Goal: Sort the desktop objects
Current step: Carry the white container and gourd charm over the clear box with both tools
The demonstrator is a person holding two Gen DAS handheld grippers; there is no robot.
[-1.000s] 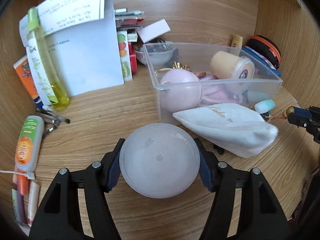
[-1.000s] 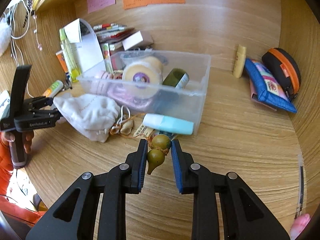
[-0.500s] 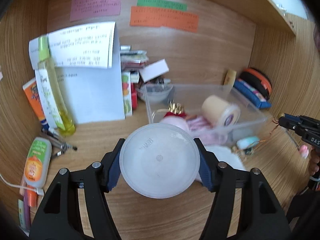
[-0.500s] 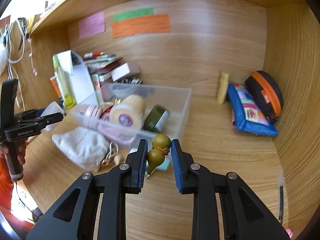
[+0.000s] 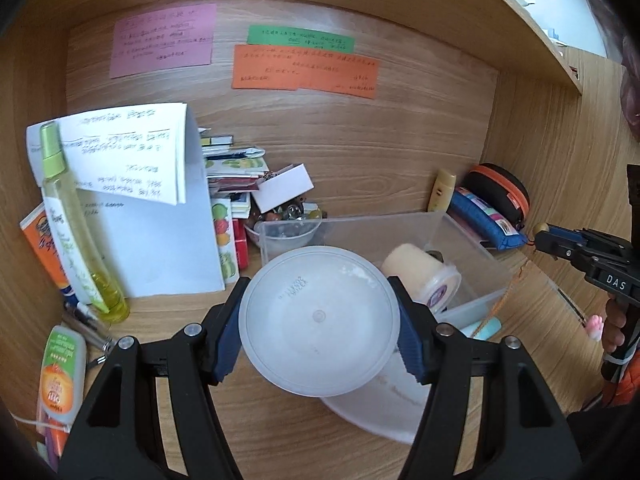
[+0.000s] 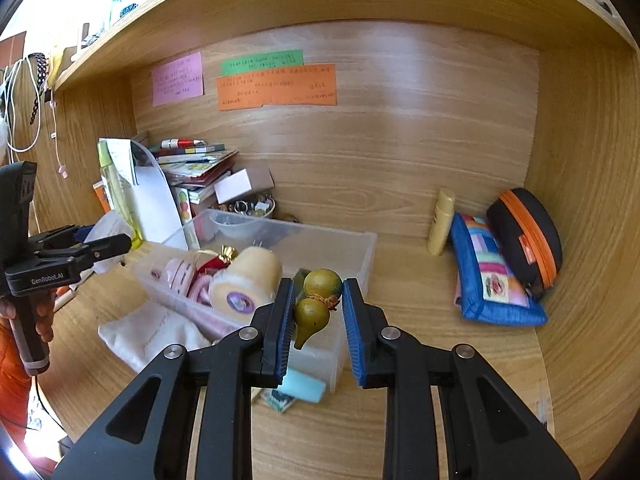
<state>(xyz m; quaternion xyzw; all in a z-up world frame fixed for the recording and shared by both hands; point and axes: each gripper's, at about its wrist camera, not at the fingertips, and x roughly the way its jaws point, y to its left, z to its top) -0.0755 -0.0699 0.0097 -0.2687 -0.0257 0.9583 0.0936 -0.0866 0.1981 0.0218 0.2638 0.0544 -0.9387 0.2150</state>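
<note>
Holding both items clear above the worktop (image 6: 420, 288), ready to drop into the clear bin (image 6: 360, 248). Left gripper (image 5: 319, 320) fingers spread about halfway, clamped on a round frosted container (image 5: 319, 320), gripped across its width so it can't slip. Right gripper (image 6: 316, 312) nearly closed, pinching a small gourd charm (image 6: 318, 300), near right of the bin. White pouch (image 6: 148, 332) lies near left of the bin.
</note>
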